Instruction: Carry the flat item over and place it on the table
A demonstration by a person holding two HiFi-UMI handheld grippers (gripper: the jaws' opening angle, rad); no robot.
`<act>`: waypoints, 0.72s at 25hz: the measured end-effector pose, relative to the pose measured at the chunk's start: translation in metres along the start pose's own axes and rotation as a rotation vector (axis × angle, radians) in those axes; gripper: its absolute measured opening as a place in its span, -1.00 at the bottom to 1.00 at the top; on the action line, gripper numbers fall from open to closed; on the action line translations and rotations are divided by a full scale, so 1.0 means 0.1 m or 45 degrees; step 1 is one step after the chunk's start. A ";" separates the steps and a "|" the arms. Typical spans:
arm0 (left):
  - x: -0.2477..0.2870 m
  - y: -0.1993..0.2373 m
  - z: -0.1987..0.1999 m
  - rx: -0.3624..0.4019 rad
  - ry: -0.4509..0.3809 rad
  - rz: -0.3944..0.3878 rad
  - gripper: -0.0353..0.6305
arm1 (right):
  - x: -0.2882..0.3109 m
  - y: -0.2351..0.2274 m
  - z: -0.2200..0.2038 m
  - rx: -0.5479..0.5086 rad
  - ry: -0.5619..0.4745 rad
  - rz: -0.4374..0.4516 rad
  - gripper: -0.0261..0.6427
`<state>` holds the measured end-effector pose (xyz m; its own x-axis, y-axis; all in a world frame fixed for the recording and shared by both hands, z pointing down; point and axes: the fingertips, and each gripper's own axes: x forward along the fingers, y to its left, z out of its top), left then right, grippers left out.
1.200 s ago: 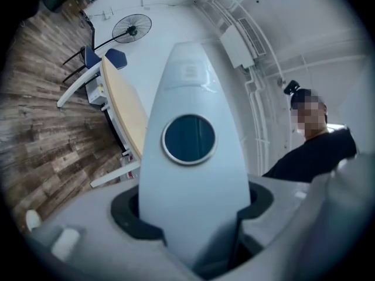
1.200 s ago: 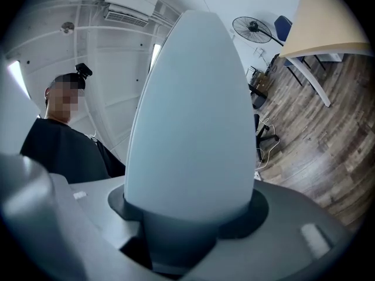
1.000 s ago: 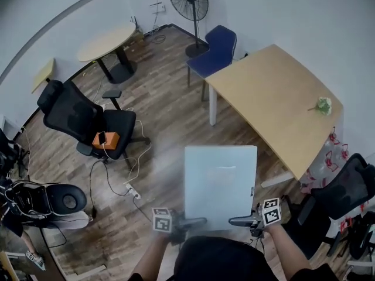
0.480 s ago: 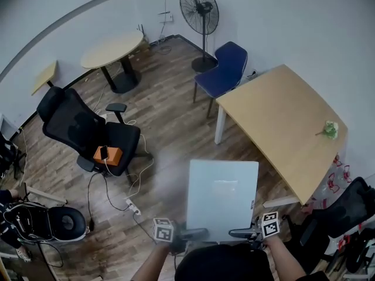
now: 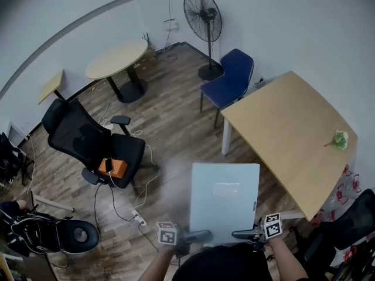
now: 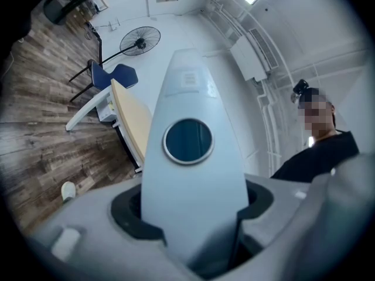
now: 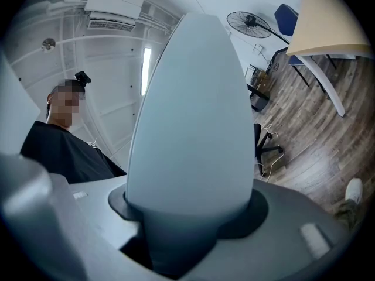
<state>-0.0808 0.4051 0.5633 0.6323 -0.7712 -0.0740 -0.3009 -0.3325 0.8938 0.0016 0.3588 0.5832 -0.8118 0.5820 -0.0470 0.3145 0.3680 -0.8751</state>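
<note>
Carry, mid-room. Both my forearms are drawn in low and close to my body, elbows bent. The left forearm (image 5: 153, 267) and right forearm (image 5: 288, 261) come up from the bottom edge of the head view. The two tools sit level with each other, jaws turned inward toward one another.

The left gripper (image 5: 198, 236) is clamped on the near edge of the panel (image 5: 224, 199), toward its left corner. In the left gripper view the pale sheet fills the gap between the jaws and the pads press on both faces. A dark round disc (image 6: 187, 140) shows on the face turned to that camera.

The right gripper (image 5: 243, 234) is clamped on the same near edge, toward the right corner, with its jaws closed on the sheet the same way.

The panel lies flat, roughly level, and reaches forward away from me above the wood floor (image 5: 170, 127).

The table (image 5: 287, 124) stands ahead and to my right. The panel's far right corner appears just beside the table's near edge. I cannot tell whether it overlaps.

A blue chair (image 5: 231, 78) stands at the table's far end.
</note>
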 end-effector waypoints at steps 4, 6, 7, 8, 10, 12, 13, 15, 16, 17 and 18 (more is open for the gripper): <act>0.28 0.28 0.55 0.018 -0.022 0.037 0.08 | -0.11 -0.36 0.58 0.002 0.009 0.025 -0.01; 0.46 0.45 0.78 0.009 -0.026 0.048 0.08 | -0.22 -0.56 0.84 0.010 0.007 0.032 -0.01; 0.55 0.56 0.88 0.001 -0.022 0.054 0.08 | -0.27 -0.66 0.95 0.018 0.001 0.034 -0.01; 0.64 0.66 0.98 -0.009 -0.016 0.061 0.08 | -0.33 -0.77 1.06 0.029 -0.006 0.035 -0.01; 0.84 0.88 1.20 -0.032 -0.006 0.069 0.08 | -0.46 -0.99 1.30 0.055 -0.019 0.031 -0.01; 1.08 1.06 1.42 -0.053 0.005 0.065 0.08 | -0.62 -1.16 1.59 0.070 -0.029 0.019 -0.01; 1.21 1.13 1.53 -0.062 0.017 0.061 0.08 | -0.71 -1.23 1.73 0.076 -0.039 0.011 -0.01; 1.47 1.26 1.73 -0.078 0.046 0.053 0.08 | -0.90 -1.33 1.98 0.087 -0.067 -0.008 -0.01; 1.60 1.31 1.84 -0.083 0.059 0.050 0.08 | -0.99 -1.38 2.10 0.092 -0.085 -0.017 -0.01; 1.73 1.37 1.95 -0.086 0.072 0.046 0.09 | -1.08 -1.43 2.22 0.096 -0.103 -0.026 -0.01; 1.85 1.42 2.04 -0.089 0.085 0.042 0.09 | -1.17 -1.48 2.33 0.100 -0.120 -0.034 -0.01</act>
<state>-0.1520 0.1040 0.5859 0.6699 -0.7423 -0.0161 -0.2734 -0.2668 0.9241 -0.0646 0.0672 0.6054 -0.8633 0.5004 -0.0648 0.2553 0.3224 -0.9115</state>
